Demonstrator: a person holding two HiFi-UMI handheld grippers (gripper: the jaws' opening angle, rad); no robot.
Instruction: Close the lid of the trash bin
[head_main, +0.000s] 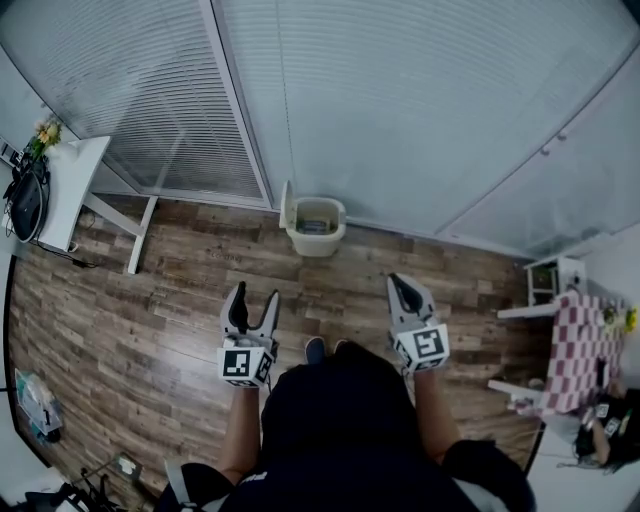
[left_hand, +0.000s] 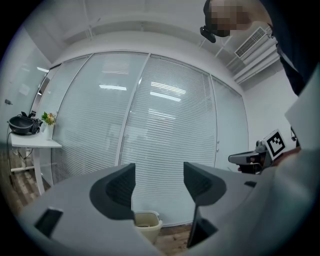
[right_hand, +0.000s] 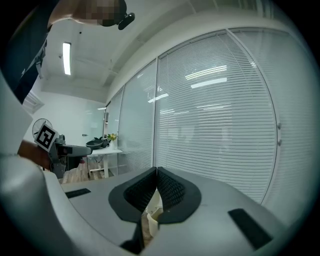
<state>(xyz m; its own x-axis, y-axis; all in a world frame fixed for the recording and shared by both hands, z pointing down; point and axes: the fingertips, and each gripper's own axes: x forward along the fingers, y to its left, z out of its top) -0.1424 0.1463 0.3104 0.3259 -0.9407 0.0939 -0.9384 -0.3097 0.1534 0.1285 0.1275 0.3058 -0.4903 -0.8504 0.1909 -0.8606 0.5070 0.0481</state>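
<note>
1. Trash bin (head_main: 316, 226): stands on the wood floor (head_main: 150, 330) against the blind-covered glass wall (head_main: 420, 110), at 12 o'clock from the person and well apart from both grippers. Its lid (head_main: 287, 208) stands upright on the bin's 9 o'clock side, so the bin is open and closing has not begun.
2. Left gripper (head_main: 255, 293): jaws wide apart, nothing between them. Right gripper (head_main: 402, 285): jaws together at the tips, holding nothing.
3. Risks (judgement only): the bin looks light, so a hard or off-centre push on the lid could slide or tip it. The open left jaws could straddle and snag the lid edge. A push from the wrong side would press the lid further back.
4. View differences: only the head view shows the lid's position and both grippers' distance from the bin. The left gripper view shows the bin low at 6 o'clock between its jaws. The right gripper view shows just a pale sliver of the bin below its closed tips.
</note>
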